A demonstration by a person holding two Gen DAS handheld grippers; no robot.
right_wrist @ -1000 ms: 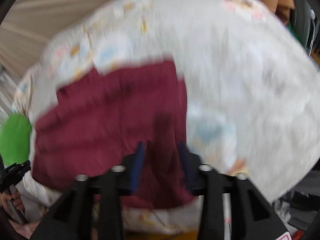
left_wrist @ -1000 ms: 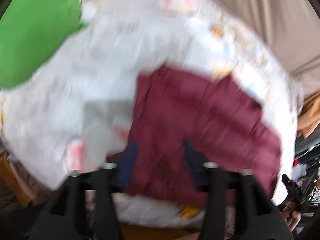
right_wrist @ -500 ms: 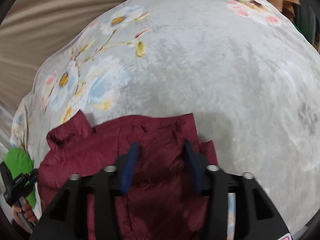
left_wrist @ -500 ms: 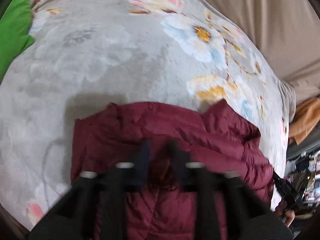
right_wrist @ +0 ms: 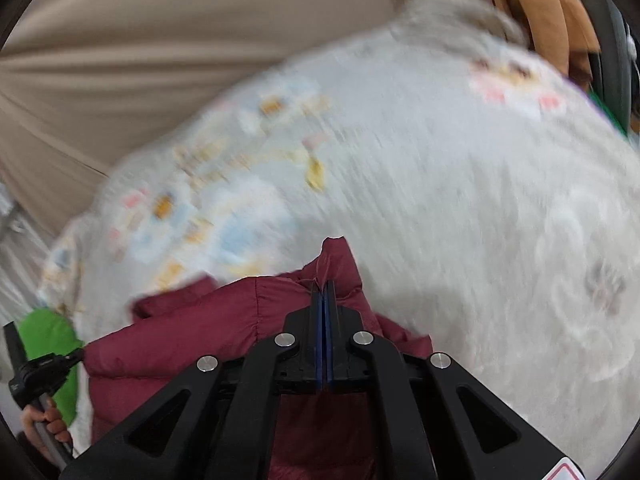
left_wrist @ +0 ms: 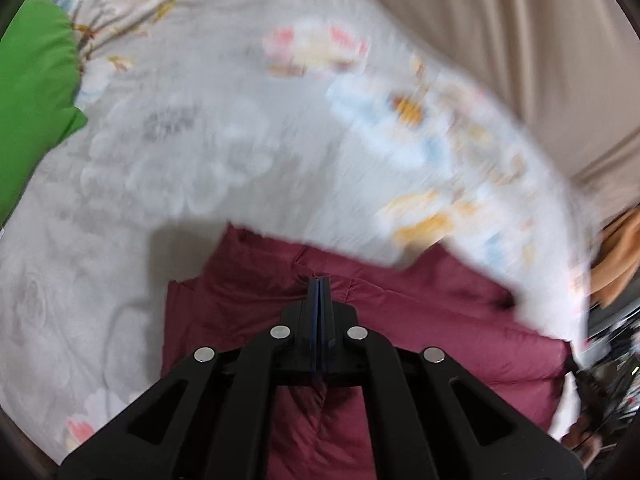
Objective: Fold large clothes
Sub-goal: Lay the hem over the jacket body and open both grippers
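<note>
A maroon puffer jacket lies on a grey floral bedspread. In the left wrist view my left gripper is shut, pinching a fold of the jacket near its far edge, with fabric gathered under the fingers. In the right wrist view the maroon jacket is pinched the same way. There my right gripper is closing its last bit, pads pressed on a raised ridge of fabric. The left gripper also shows at that view's lower left, held by a hand.
A green cushion lies at the bed's left end. A beige curtain hangs behind the bed. An orange-brown garment hangs at the right end. The floral bedspread stretches beyond the jacket.
Both grippers came down onto the jacket's far edge and went from open to shut on its fabric. The jacket's edge has bunched up into ridges.
</note>
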